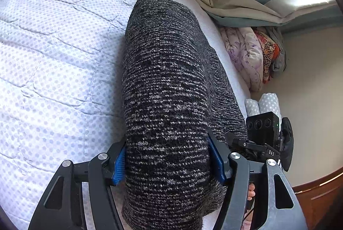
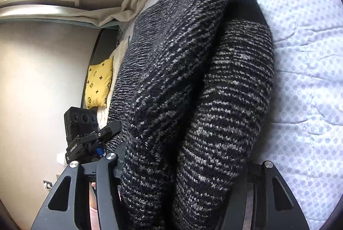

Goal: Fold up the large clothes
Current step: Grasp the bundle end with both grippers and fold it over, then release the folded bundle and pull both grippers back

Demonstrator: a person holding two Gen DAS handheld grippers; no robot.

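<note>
While both grippers hold it, the knit sweater is bunched into a thick roll running forward from the jaws and resting on the bed.

Left gripper: jaws part-way apart, blue pads pressed into both sides of the folded bulk, so it is clamped on the sweater.

Right gripper: jaws spread around two overlapping layers of the sweater; the right-side pad is buried in fabric. Reads as clamped, squeezing a wide wad.

Handling, my read: chunky black-and-grey wool, soft, limp, fairly heavy for clothing. It will sag and stretch under its own weight and compress in the jaws. Not slippery; the fuzzy knit grips well but can snag. Best held at a folded edge, several layers thick, as now. Thin single edges would stretch.

Surface: quilted dotted bedspread, soft and wrinkled, directly beyond and beside both grippers; it could drag with the sweater.

Room: beige sheet bunched beyond the sweater's far end, floral bedding right of the left gripper, yellow pillow left of the right gripper.
</note>
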